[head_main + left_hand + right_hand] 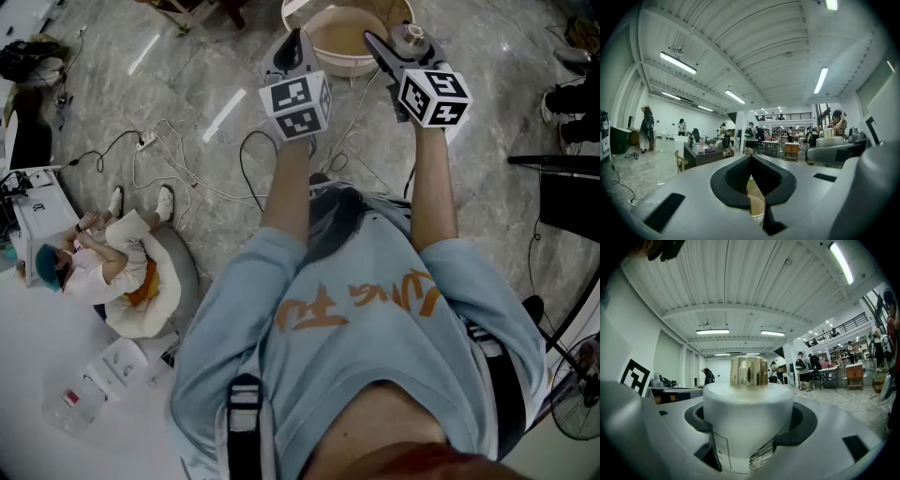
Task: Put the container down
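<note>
The right gripper [397,43] grips the container [747,408] upright, cap up, with the basin [339,36] just left, nearer the shut, empty left gripper [751,158].

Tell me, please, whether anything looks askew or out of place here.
Nothing much: the white container sits upright in the right gripper. Only loose cables sprawl across the floor.
</note>
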Demonstrator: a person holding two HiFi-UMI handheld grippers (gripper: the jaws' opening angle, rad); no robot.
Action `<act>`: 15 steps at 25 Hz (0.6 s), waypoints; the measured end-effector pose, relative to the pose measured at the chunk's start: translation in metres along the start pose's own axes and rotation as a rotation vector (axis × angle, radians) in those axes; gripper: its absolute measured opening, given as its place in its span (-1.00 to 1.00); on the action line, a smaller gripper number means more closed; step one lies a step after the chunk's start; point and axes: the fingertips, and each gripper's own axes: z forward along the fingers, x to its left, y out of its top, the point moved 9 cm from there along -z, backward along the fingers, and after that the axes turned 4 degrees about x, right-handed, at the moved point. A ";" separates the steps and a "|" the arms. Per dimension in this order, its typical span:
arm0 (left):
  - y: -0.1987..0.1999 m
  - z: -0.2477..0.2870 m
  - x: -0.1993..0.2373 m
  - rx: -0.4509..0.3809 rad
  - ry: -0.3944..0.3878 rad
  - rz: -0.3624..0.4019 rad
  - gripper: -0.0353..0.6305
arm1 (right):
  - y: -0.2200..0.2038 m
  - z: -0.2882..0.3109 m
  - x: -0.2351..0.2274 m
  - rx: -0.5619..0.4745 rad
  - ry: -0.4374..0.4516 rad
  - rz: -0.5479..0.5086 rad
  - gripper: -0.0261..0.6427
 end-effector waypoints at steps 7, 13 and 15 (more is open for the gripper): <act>-0.003 -0.002 0.005 0.007 0.016 -0.011 -0.82 | -0.002 0.000 -0.001 -0.001 0.006 0.015 0.15; -0.008 -0.012 0.019 0.019 0.059 -0.040 -0.82 | -0.010 -0.007 -0.015 0.024 -0.045 0.055 0.15; -0.008 -0.014 0.023 0.017 0.075 -0.047 -0.82 | -0.008 -0.010 -0.023 0.015 -0.062 0.066 0.15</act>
